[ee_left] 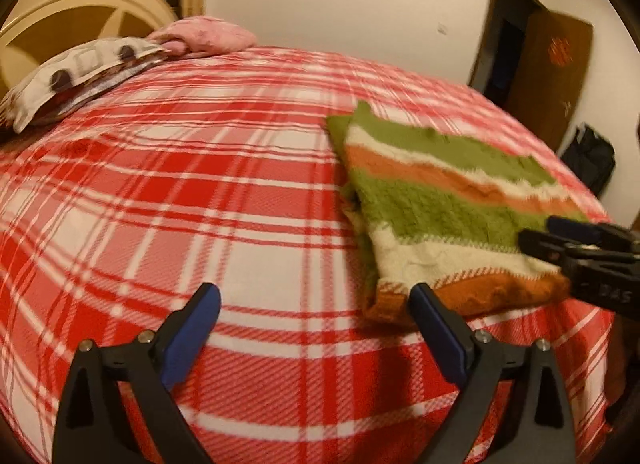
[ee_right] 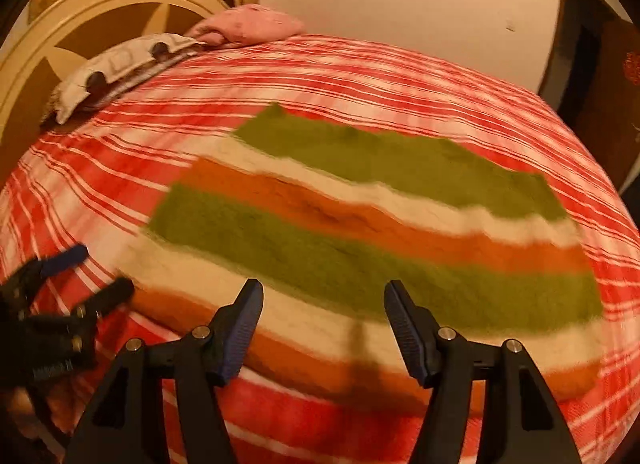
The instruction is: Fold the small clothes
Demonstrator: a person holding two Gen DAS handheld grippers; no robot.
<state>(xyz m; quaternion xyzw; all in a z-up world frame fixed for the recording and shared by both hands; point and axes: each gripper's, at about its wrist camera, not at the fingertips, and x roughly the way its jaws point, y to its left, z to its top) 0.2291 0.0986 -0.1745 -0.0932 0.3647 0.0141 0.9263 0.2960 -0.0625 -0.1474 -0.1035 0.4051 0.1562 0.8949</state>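
A fuzzy garment [ee_left: 436, 204] with green, white and orange stripes lies folded flat on the red plaid bed cover [ee_left: 200, 192]. It fills the middle of the right wrist view [ee_right: 360, 232]. My left gripper [ee_left: 316, 304] is open and empty, over the cover just left of the garment's near corner. My right gripper [ee_right: 324, 296] is open and empty, above the garment's near edge. The right gripper shows in the left wrist view [ee_left: 560, 240] at the garment's right corner. The left gripper shows at the left of the right wrist view [ee_right: 88, 272].
A patterned pillow [ee_left: 68, 80] and a pink cloth [ee_left: 208, 34] lie at the bed's far left by a cream headboard [ee_left: 76, 20]. A dark doorway [ee_left: 532, 60] and a black bag [ee_left: 592, 156] stand beyond the bed's right edge.
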